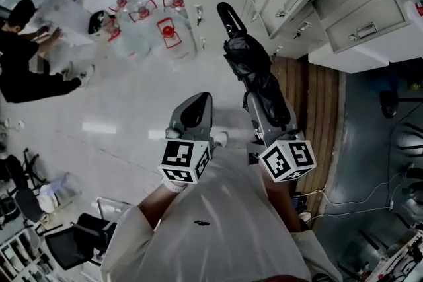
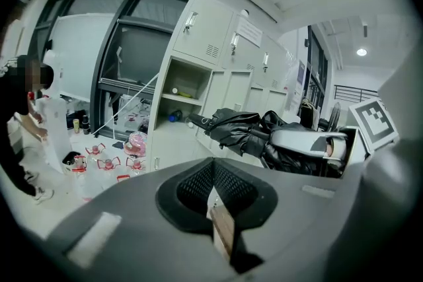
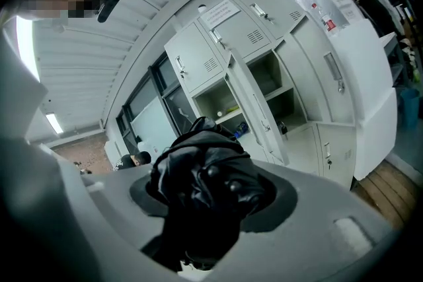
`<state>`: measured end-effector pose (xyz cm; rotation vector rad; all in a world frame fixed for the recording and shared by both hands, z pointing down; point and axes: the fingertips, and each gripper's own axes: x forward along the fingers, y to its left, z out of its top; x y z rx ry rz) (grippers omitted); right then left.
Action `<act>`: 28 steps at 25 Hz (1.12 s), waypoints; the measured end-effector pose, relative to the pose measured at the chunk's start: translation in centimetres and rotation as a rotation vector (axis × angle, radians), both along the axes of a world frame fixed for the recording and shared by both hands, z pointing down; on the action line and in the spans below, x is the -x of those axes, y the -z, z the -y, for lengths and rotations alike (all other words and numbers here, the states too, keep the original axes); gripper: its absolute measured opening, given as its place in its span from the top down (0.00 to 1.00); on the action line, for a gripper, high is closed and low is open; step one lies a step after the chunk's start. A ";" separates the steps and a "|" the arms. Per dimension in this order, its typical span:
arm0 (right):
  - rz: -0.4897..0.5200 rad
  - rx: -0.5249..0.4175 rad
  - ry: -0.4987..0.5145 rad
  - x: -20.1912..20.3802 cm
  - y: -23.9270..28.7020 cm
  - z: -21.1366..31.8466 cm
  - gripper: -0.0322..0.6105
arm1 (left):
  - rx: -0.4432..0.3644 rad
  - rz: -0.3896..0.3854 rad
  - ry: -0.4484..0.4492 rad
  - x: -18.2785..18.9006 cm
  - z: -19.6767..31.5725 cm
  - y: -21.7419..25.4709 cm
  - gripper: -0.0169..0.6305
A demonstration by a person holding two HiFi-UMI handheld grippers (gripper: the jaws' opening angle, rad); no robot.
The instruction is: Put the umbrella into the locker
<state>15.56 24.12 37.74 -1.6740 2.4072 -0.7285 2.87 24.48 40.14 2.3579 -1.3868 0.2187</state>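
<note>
Umbrella point(image 1: 251, 66) clenched in right fingers point(image 1: 254, 112), long axis running straight ahead from them toward open locker point(image 2: 180, 84), far end near it; left fingers point(image 1: 195, 110) closed, empty, alongside.

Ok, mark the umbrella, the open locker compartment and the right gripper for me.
umbrella point(image 1: 250, 59), head view, middle of the folded black canopy.
open locker compartment point(image 2: 193, 78), left gripper view, its back wall.
right gripper point(image 1: 259, 105), head view, between its fingers, closed on the umbrella.
</note>
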 end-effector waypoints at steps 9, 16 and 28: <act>-0.010 0.020 -0.020 1.4 0.3 5.7 0.56 | -0.007 -0.031 -0.005 1.5 6.0 1.0 0.96; -0.031 0.017 -0.061 3.0 0.8 9.7 0.56 | -0.031 -0.037 -0.057 2.9 10.7 1.8 0.96; -0.038 0.029 -0.123 7.6 -0.4 16.4 0.56 | -0.041 -0.074 -0.123 7.1 17.8 1.0 0.96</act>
